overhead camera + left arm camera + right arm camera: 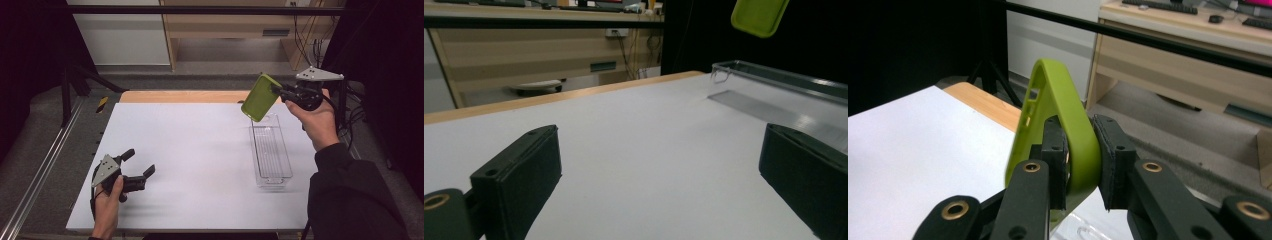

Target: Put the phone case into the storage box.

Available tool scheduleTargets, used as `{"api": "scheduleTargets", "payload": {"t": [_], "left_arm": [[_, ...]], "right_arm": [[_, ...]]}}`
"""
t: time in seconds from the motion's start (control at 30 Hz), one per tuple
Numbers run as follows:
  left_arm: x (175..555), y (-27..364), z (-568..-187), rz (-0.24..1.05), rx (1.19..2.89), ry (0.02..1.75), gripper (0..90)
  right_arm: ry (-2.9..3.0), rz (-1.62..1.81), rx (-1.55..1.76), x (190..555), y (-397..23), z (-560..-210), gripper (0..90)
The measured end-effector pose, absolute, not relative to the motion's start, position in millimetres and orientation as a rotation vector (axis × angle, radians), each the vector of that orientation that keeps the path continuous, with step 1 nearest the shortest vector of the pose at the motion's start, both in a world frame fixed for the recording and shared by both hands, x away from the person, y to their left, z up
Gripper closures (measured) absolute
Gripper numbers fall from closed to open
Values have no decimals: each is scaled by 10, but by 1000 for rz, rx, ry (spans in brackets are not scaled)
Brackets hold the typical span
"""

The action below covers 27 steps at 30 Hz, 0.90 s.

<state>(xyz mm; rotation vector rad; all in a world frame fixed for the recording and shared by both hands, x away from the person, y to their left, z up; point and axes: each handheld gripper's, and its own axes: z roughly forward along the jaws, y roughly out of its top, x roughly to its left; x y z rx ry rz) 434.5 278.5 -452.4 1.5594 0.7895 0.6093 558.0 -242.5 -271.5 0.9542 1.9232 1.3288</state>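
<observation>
- Holding the lime-green soft plastic phone case (pixel 261 97) in the air, the right hand-held gripper (pixel 278 91) has its jaws clamped on one edge of it, above the far end of the clear, long rectangular plastic bin (pixel 270 150); the case hangs tilted, apart from the bin and the counter.
- In the right gripper view the lime-green case (pixel 1068 135) sits pinched between the two black pads, one pad on each face of its curved rim, so the grip looks firm.
- The clear bin stands on the right side of the white counter (pixel 190 160), its long axis running away from the person, and nothing can be seen lying inside it.
- The left hand-held gripper (pixel 139 165) rests low near the front left of the counter, jaws spread wide with nothing between them; its own view shows bare counter between the pads, with the bin (pixel 784 80) and the case (pixel 759 15) far off to the right.
- Judged from this, the pick-up is done and the carry is partly done, whether the case is going into the bin or coming out of it.
- If it is going in, lowering it and letting go are left.
</observation>
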Motion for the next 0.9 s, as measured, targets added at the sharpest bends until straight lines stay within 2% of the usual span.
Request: {"api": "scheduleTargets", "payload": {"t": [0.07,0.9], "left_arm": [[4356,2781,-4511,639,1572,787,20],[4345,2786,-4527,645,1582,799,25]], "right_arm": [[1928,1307,966,5587,-2465,-2742,765],[1956,1181,968,5664,-2871,-2840,764]]}}
